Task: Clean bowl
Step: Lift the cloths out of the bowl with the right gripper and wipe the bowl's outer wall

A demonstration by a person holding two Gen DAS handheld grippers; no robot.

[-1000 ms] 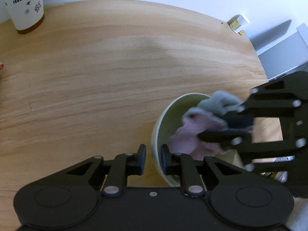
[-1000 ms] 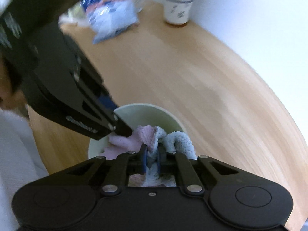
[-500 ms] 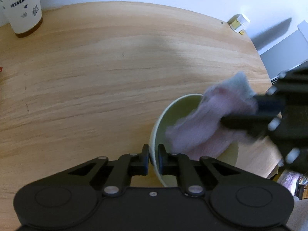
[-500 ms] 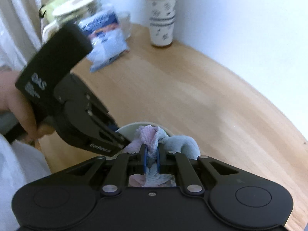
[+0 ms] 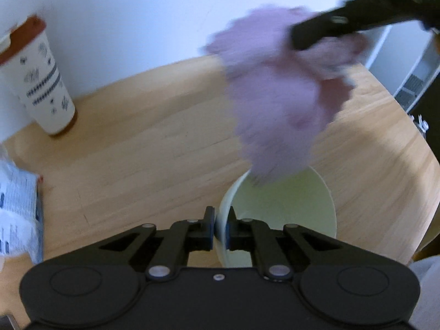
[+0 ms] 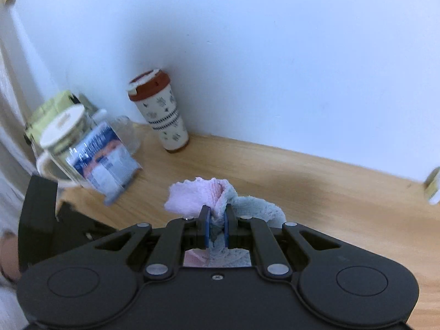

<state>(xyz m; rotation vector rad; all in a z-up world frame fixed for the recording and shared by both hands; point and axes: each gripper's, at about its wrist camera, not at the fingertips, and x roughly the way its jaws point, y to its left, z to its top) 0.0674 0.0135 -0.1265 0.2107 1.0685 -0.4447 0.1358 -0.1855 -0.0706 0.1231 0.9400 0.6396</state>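
A pale green bowl (image 5: pixel 286 209) sits on the wooden table (image 5: pixel 143 148), its inside bare. My left gripper (image 5: pixel 220 228) is shut on the bowl's near rim. A pink and grey cloth (image 5: pixel 277 104) hangs blurred in the air above the bowl, held by my right gripper (image 5: pixel 316 35) coming in from the upper right. In the right wrist view the right gripper (image 6: pixel 216 231) is shut on the cloth (image 6: pixel 203 195), which bulges out past the fingertips; the bowl is hidden there.
A patterned paper cup (image 5: pixel 41 85) with a brown lid stands by the white wall at the left, also seen as the cup (image 6: pixel 162 115). A blue-white packet (image 6: pixel 104 159) and a lidded jar (image 6: pixel 63 129) lie left of it. A small white jar (image 6: pixel 433 187) sits far right.
The right gripper lifted the cloth up out of the bowl, leaving the bowl's inside bare. The left gripper closed on the rim and its view tilted up toward the wall.
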